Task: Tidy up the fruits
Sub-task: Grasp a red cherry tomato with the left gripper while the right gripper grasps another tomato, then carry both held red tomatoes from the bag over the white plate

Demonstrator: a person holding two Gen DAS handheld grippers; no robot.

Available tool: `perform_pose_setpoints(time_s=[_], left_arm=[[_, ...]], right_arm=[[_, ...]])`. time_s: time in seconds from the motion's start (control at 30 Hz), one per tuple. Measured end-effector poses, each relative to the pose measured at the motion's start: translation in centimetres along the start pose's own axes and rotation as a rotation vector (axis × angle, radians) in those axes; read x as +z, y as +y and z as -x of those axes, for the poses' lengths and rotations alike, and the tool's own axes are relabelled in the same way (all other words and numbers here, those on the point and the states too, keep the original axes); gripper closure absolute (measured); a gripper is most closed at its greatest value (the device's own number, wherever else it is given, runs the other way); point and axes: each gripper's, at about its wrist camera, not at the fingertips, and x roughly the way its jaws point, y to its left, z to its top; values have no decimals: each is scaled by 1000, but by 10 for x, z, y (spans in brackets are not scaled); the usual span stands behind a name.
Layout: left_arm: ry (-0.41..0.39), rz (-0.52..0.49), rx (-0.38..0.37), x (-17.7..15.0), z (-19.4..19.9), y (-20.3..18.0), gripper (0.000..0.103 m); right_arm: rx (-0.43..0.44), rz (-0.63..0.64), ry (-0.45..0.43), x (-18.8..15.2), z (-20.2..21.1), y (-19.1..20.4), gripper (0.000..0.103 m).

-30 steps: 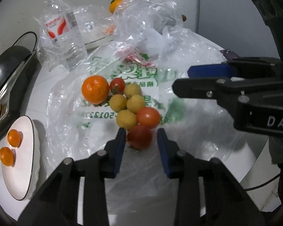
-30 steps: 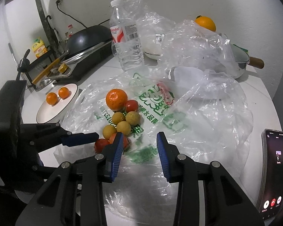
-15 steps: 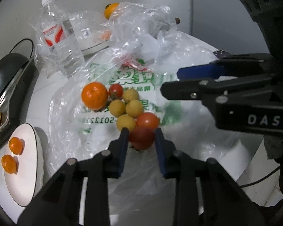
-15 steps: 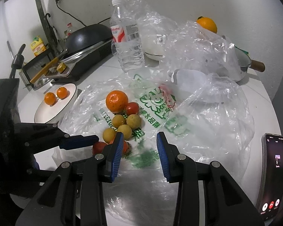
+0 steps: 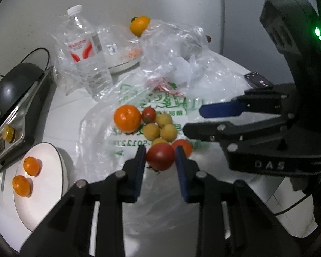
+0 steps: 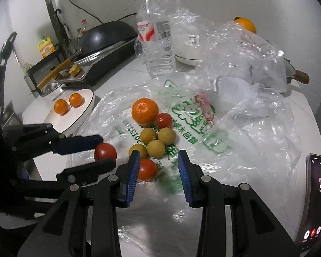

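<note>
The left gripper [image 5: 160, 160] pinches a red tomato [image 5: 160, 159] between its blue pads, just off the plastic bag [image 6: 235, 132]. The right gripper [image 6: 158, 167] is a little open and holds nothing. At 12 o'clock from it lie yellow fruits [image 6: 156, 142], a small tomato [image 6: 164, 120] and an orange [image 6: 145, 111]. At 10 o'clock a plate [image 6: 83, 115] holds two small oranges [image 6: 68, 103].

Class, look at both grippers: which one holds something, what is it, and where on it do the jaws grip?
The left gripper holds the dark red tomato, its jaws pressing on the tomato's two opposite sides. The right gripper holds nothing.
</note>
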Motion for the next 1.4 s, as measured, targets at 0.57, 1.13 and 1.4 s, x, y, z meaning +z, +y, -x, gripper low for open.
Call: perform_pose_setpoints(time_s=[0.57, 1.13, 1.4], left_arm=[[-25, 41, 32, -9, 14, 23, 74], [-42, 56, 35, -14, 23, 28, 74], [-51, 63, 41, -15, 28, 31, 74]], right_arm=[[-32, 17, 93, -6, -33, 17, 65], [-56, 56, 111, -4, -43, 27, 72], [-69, 71, 100, -3, -38, 31, 73]])
